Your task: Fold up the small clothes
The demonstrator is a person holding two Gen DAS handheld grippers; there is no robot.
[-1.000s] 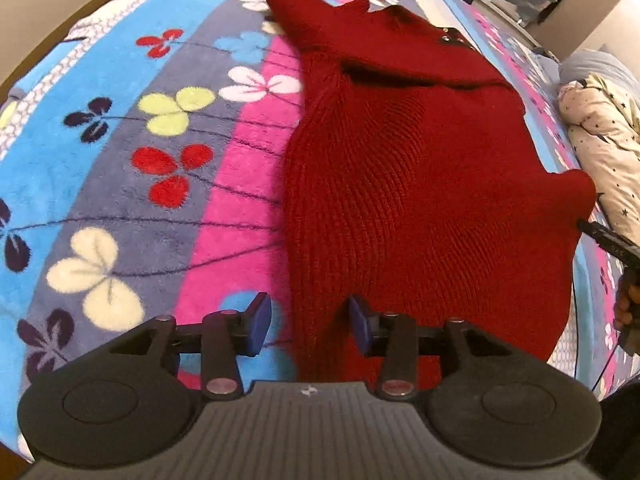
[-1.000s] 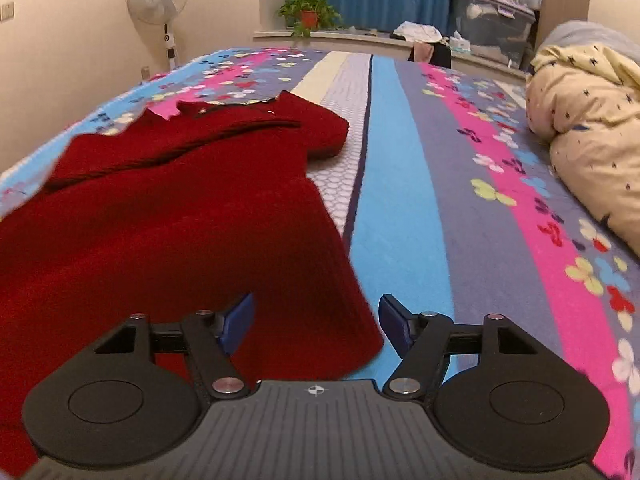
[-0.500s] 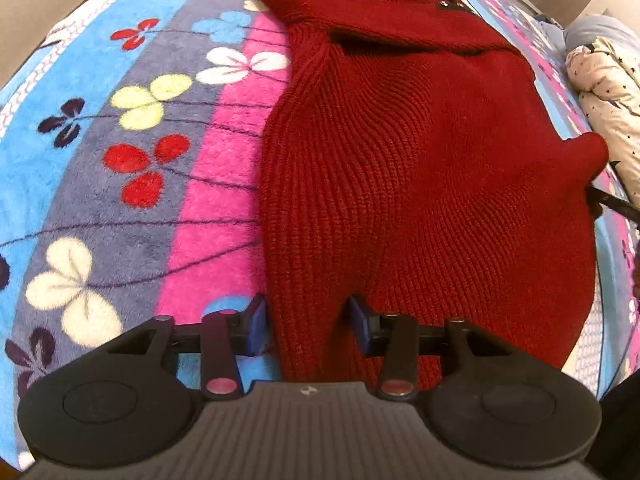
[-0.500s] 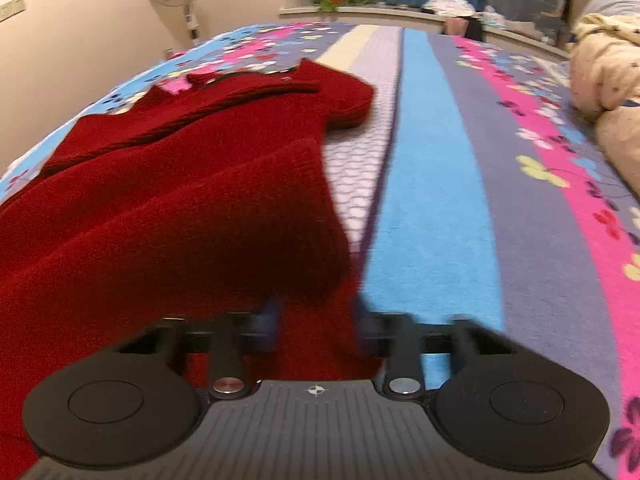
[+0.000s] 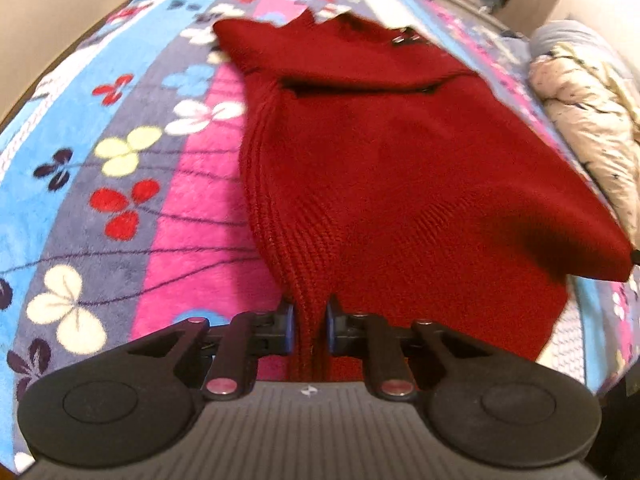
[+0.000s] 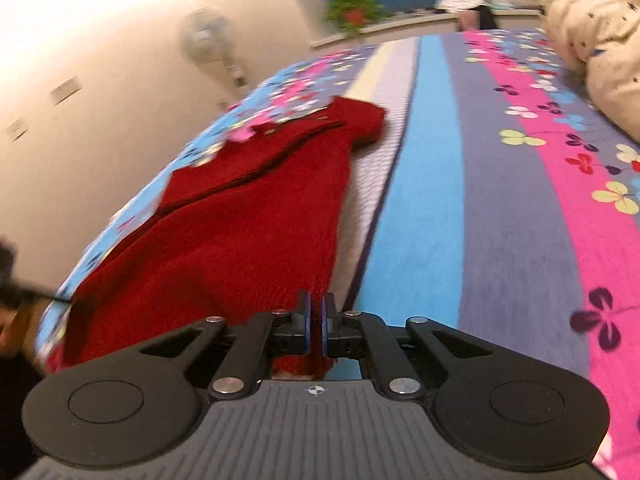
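Observation:
A red knitted sweater point(image 5: 392, 168) lies lengthwise on the flowered bedspread point(image 5: 120, 184), its collar at the far end. My left gripper point(image 5: 310, 326) is shut on a bunched fold of the sweater's near hem at its left side. The hem's right corner point(image 5: 600, 256) is lifted off the bed. In the right wrist view the same sweater point(image 6: 248, 224) runs away to the left, and my right gripper point(image 6: 316, 320) is shut on its near right hem corner, a thin strip of red knit pinched between the blue pads.
A cream star-print duvet point(image 5: 592, 120) is heaped along the right side of the bed, also the duvet point(image 6: 600, 36). A standing fan point(image 6: 212, 48) and a potted plant point(image 6: 354, 12) stand beyond the far end. The left hand's gripper point(image 6: 16, 280) shows at the left edge.
Both grippers closed on the sweater's near hem. The right one swung and lifted its corner off the bed; the left one shifted a little with its fold.

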